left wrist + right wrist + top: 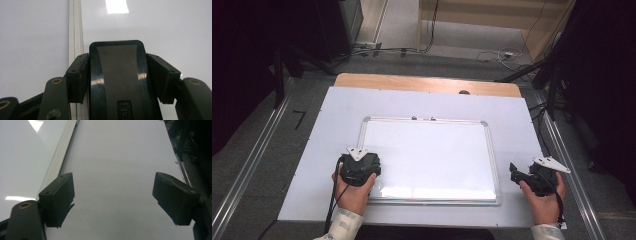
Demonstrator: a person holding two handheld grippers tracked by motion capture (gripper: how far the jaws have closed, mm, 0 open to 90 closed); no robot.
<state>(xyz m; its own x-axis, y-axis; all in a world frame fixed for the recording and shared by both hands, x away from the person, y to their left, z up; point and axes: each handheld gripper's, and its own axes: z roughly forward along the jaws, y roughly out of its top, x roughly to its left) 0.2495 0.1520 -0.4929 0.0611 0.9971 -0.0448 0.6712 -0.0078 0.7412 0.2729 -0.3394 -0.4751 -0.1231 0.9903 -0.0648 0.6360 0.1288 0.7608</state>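
Tongs first: the left tongs (360,168), at lower left of the high view, are clamped narrowly on a black eraser (116,75) with a grey felt face, whose block fills the lower middle of the left gripper view with a jaw pressed to each side. Right tongs (532,177), at lower right of the high view, stand wide apart with nothing between them; in the right gripper view their two black jaws frame bare white surface.

Largest in the scene is the worktop (422,85), a wooden top with a big white sheet (337,110) laid over it, filling the centre of the high view. On the sheet, in mid-frame, lies a silver-framed whiteboard (427,150). The left tongs hang over its lower left corner, the eraser just right of the frame edge. The right tongs sit just beyond the board's right edge, over the sheet.
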